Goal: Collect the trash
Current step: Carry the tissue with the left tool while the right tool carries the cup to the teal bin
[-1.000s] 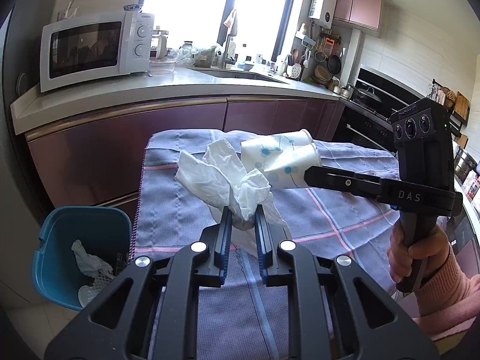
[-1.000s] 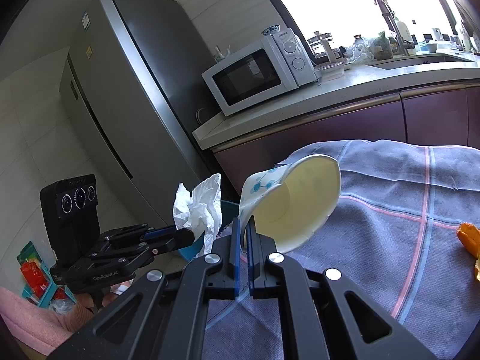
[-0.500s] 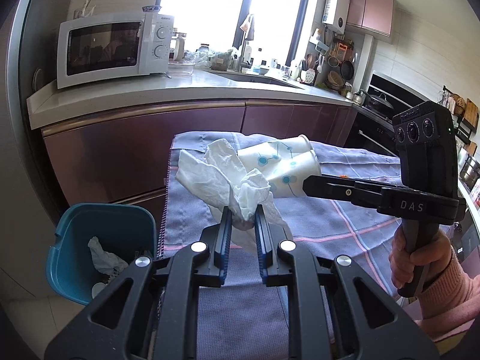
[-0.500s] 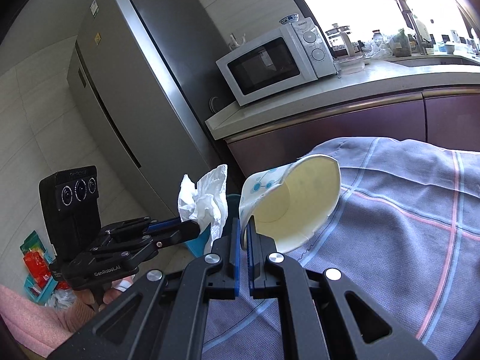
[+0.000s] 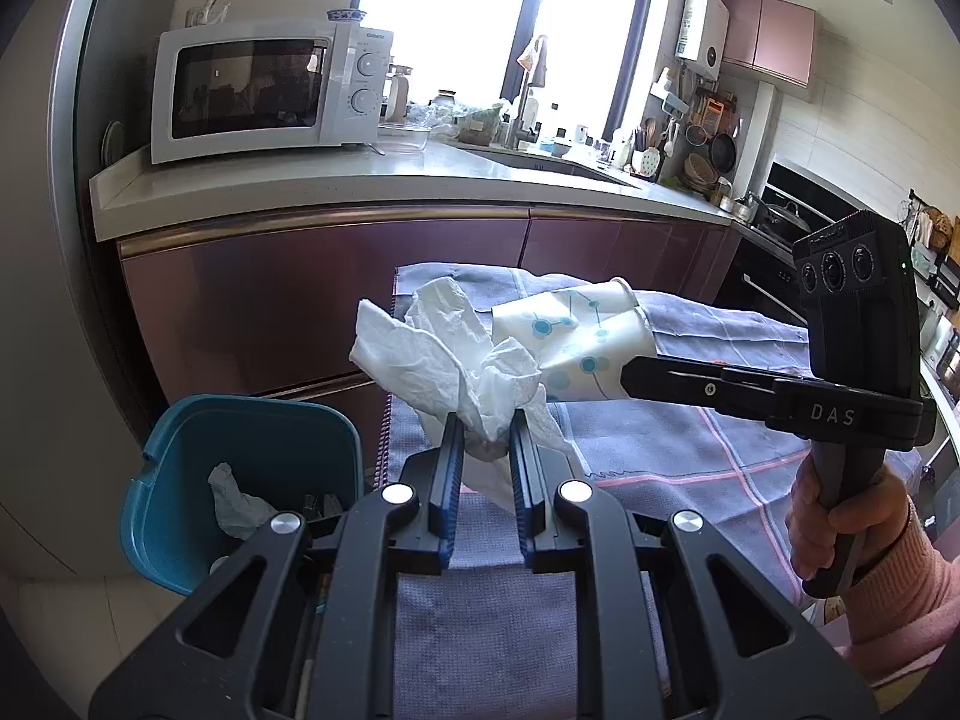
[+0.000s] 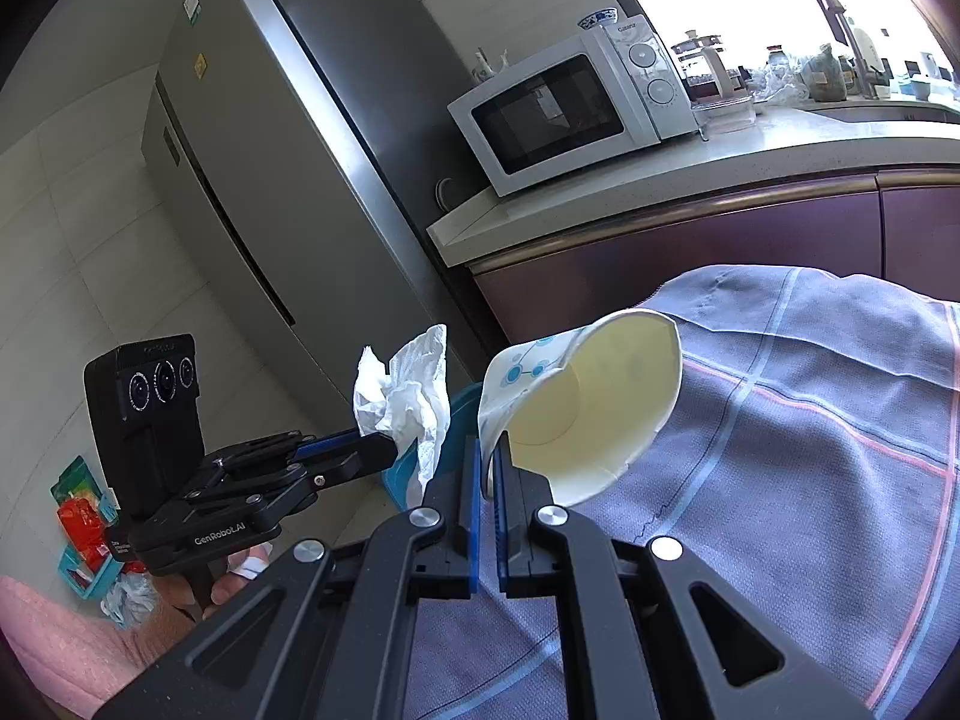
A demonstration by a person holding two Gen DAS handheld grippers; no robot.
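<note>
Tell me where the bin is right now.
In the left wrist view the teal bin stands on the floor at lower left, beside the cloth-covered table, below the tissue.

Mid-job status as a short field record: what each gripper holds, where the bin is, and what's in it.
left gripper: shut on crumpled tissue
right gripper: shut on paper cup wall, cup on its side
bin: teal, on floor off the table's left edge, below the tissue's level
bin contents: crumpled white paper
table: covered by grey checked cloth

I read "DAS" on the right gripper [image 5: 624, 377], "GenRobot.AI" on the left gripper [image 6: 384, 455], and "Galanz" on the microwave [image 6: 576, 111].
</note>
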